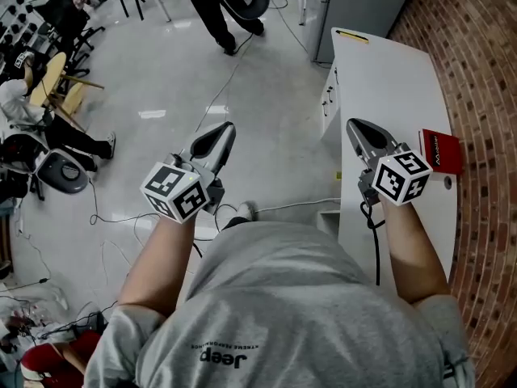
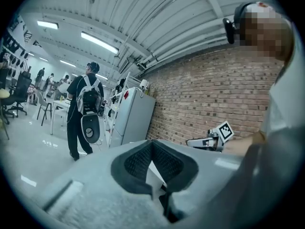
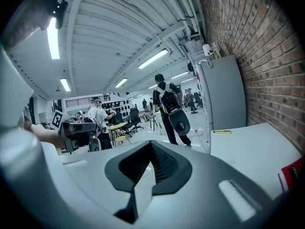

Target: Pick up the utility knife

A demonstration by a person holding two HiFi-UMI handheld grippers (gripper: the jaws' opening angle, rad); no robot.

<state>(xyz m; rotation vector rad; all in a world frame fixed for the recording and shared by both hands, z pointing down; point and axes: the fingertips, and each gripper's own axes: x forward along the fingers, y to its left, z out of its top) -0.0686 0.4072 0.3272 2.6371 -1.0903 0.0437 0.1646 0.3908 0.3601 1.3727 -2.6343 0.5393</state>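
The utility knife (image 1: 352,35), thin and yellow, lies at the far end of the white table (image 1: 396,87); in the right gripper view the knife (image 3: 222,132) rests on the tabletop well ahead. My right gripper (image 1: 354,124) hovers over the table's near left edge, jaws shut and holding nothing. My left gripper (image 1: 226,128) hangs over the floor left of the table, also shut and empty. From the left gripper view (image 2: 152,142) the right gripper (image 2: 209,140) shows off to the side. Right gripper tips (image 3: 151,142) point toward the table's far end.
A red box (image 1: 440,152) sits at the table's right edge by the brick wall (image 1: 477,71). A grey fridge (image 3: 224,92) stands beyond the table. A person with a backpack (image 3: 167,106) walks ahead. Cables (image 1: 234,71) trail over the floor, and chairs (image 1: 60,87) stand at the left.
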